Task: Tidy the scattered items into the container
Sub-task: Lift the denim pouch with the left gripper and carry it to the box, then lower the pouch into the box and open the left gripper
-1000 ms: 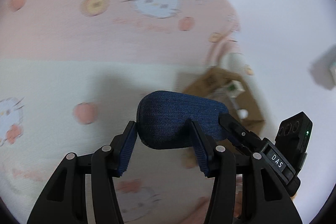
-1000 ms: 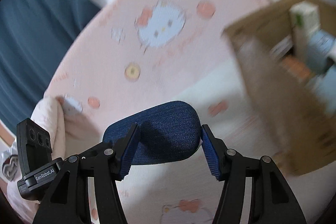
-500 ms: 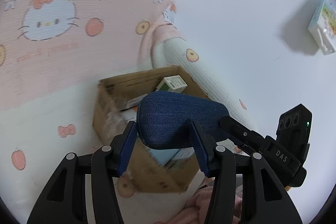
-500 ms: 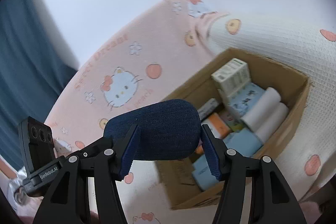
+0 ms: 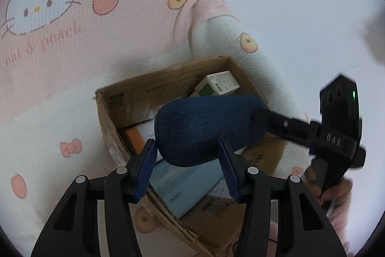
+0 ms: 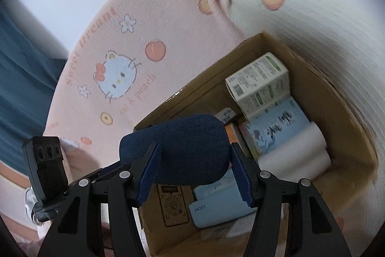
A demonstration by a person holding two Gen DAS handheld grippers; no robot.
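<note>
Spanning both grippers' fingers (image 5: 225,160), denim case (image 5: 207,129) over box (image 5: 134,90).

Soft, even indoor light; fisheye bending with dark corners, slight motion blur.

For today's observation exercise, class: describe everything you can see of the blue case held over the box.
The blue case is an oblong pouch with rounded ends, covered in dark denim-like fabric, apparently closed. It lies roughly level above the open cardboard box. The left gripper clamps one end and the right gripper the other, their blue pads pressing its sides. It touches nothing else that can be seen.
</note>
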